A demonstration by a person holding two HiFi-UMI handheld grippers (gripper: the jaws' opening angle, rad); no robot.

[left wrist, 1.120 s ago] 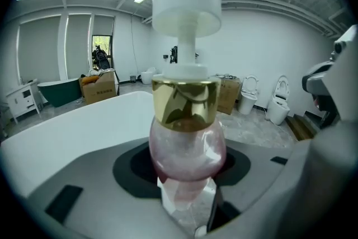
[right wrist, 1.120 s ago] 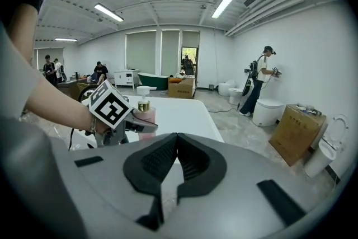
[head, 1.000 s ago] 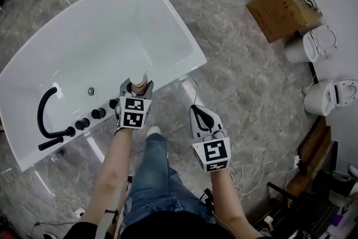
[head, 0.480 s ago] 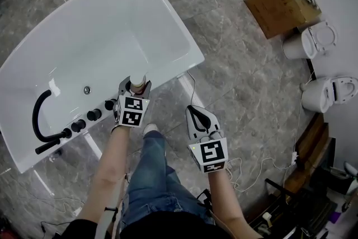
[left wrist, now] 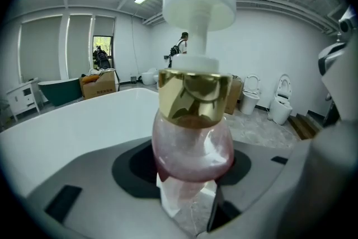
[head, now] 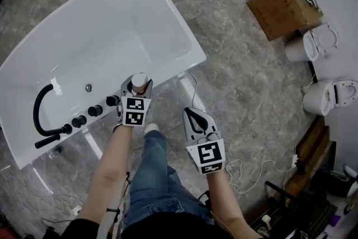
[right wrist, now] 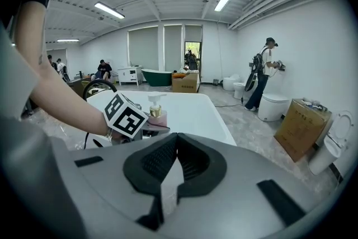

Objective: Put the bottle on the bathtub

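Left gripper (head: pixel 137 81) clamps the pink pump bottle (left wrist: pixel 193 143) at the bathtub's (head: pixel 173 67) near rim (right gripper (head: pixel 193 115) shut, empty); best to seat the base flat and upright before the 2 jaws part.

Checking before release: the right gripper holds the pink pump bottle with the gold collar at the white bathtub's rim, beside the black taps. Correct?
Not the right one. The left gripper holds the pink pump bottle with the gold collar at the white bathtub's rim, beside the black taps; the head view shows it. The right gripper is shut and empty.
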